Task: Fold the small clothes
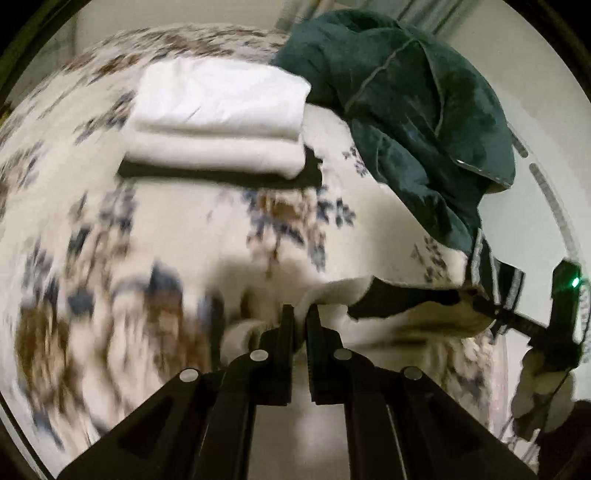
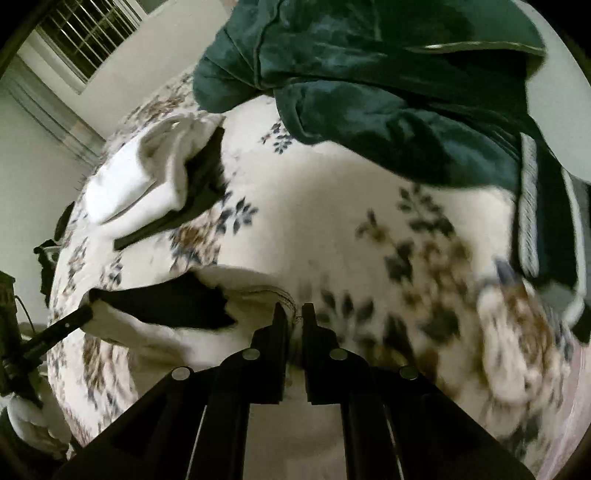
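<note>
A cream garment with a black patch [image 1: 402,302] [image 2: 173,306] hangs stretched between my two grippers above the floral bedspread. My left gripper [image 1: 300,314] is shut on one edge of it; it also shows in the right wrist view [image 2: 86,312] at the far left. My right gripper [image 2: 294,312] is shut on the garment's stitched hem; it shows in the left wrist view [image 1: 476,295] at the right. A stack of folded clothes [image 1: 218,118] [image 2: 147,177], white on cream on black, lies further back on the bed.
A heap of dark green clothing [image 1: 417,99] [image 2: 388,92] lies at the back right, with a striped cuff [image 2: 528,206] hanging down. The floral bedspread [image 1: 147,240] [image 2: 332,221] covers the bed. A window with blinds [image 2: 85,33] is at the upper left.
</note>
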Demonstrator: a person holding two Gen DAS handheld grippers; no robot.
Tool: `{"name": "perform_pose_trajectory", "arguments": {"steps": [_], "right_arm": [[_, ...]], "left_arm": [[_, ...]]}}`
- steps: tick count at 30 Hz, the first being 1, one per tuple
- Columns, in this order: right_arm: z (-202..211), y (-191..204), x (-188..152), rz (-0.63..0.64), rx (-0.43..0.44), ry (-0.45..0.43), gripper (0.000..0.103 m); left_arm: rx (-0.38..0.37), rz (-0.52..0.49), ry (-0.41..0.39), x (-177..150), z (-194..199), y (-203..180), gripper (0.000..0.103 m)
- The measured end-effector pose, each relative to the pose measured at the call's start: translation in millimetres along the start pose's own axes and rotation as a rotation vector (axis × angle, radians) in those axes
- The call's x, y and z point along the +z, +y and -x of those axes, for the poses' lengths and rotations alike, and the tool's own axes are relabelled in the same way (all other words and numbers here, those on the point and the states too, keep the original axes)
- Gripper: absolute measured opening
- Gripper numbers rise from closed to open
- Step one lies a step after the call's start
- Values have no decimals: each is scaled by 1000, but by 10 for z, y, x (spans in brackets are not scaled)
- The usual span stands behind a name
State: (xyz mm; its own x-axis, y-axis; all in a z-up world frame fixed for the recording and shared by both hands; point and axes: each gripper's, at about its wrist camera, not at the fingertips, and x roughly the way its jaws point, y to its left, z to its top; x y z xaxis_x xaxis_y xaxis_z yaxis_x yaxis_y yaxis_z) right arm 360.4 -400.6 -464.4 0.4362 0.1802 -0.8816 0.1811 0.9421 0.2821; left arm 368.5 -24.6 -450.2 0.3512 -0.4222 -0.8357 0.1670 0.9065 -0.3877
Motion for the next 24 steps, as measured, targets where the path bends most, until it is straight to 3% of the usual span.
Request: {"name": "perform_pose_trajectory", "arguments": {"steps": [4, 8, 11, 12, 13, 15, 16, 19, 24], "right_arm": [[242, -111, -697, 30, 23, 34, 7], [180, -150, -1339, 117, -9, 106, 7], [-24, -309, -1716, 137, -41, 219, 11], [-94, -373, -1798, 134, -50, 266, 17], [-153, -454, -1867, 120, -66, 320, 31], [-145, -578, -1928, 75, -60, 355, 45], [-76, -651, -1948, 42, -48, 348, 47], [90, -841, -1920, -80, -9, 313, 47], [124, -1198, -1787, -416, 145, 243, 53]], "left_arm": [[17, 67, 53, -511, 91, 56, 4], [47, 120, 154, -1086, -91, 168, 5], [31, 179, 271, -1439, -309, 333, 8], [22, 210, 295, -1524, -315, 390, 11], [11, 225, 297, -1559, -298, 417, 20], [-24, 282, 278, -1611, -171, 505, 38], [-41, 310, 264, -1614, -99, 545, 50], [-74, 396, 208, -1570, 52, 666, 53], [-49, 430, 137, -1318, -26, 746, 53]]}}
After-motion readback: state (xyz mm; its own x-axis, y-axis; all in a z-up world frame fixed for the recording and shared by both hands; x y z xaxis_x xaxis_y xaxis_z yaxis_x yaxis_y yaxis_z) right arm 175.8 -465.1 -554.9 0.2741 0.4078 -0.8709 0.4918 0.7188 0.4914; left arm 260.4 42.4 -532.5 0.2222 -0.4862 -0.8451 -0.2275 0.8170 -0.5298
